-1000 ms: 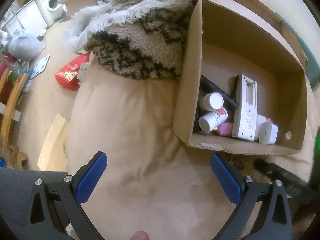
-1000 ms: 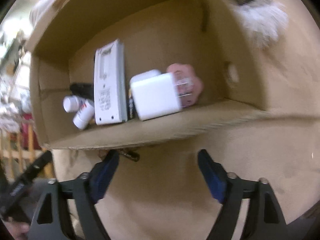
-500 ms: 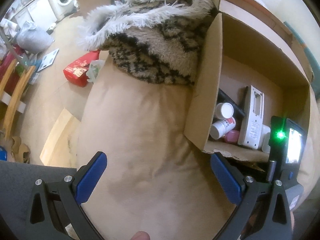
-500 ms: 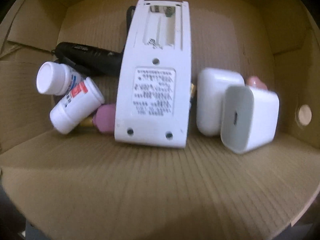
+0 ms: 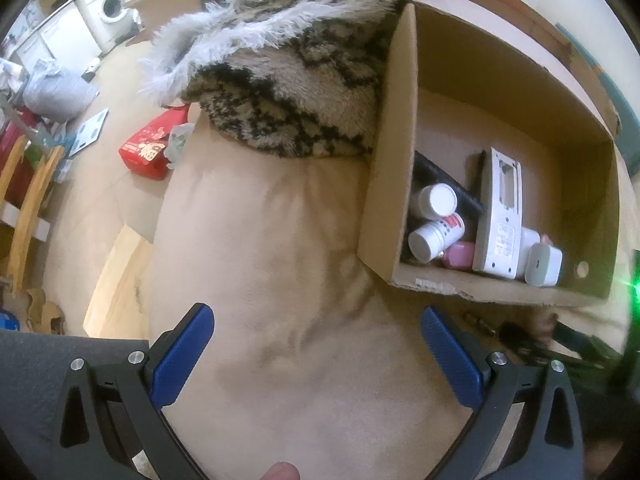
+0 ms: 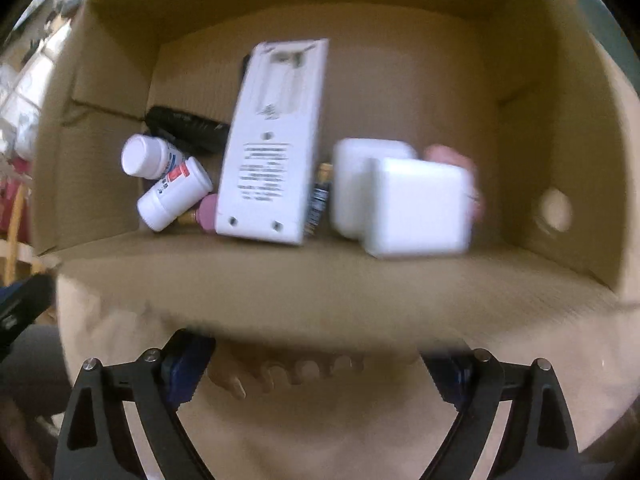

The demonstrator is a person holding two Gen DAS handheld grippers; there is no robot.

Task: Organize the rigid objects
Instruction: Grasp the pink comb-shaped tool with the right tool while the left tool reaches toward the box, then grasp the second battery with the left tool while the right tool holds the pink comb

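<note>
An open cardboard box [image 5: 384, 200] lies on a beige cushion [image 5: 280, 280]. Inside it are a white remote [image 5: 500, 216] lying back up, two white pill bottles [image 5: 436, 236], a white charger [image 5: 542, 264], a pink item [image 5: 460, 254] and a black stick [image 5: 444, 184]. My left gripper [image 5: 316, 344] is open over bare cushion, left of the box. The blurred right wrist view looks into the box [image 6: 320, 280] at the remote [image 6: 272, 148], bottles [image 6: 172, 196], charger [image 6: 416, 208] and a battery [image 6: 320, 196]. My right gripper [image 6: 320, 368] hovers before the near wall, jaws wide and closing, nothing between them.
A shaggy black-and-white throw [image 5: 288, 80] is heaped behind the cushion, against the box's left wall. A battery [image 5: 480, 324] and dark items lie on the cushion in front of the box. On the floor to the left are a red bag [image 5: 148, 148] and wooden chairs [image 5: 28, 200].
Half a second ago the right gripper hung low over the box's contents; it has since pulled back to the near wall and slid to the left view's right edge. The left gripper has barely moved.
</note>
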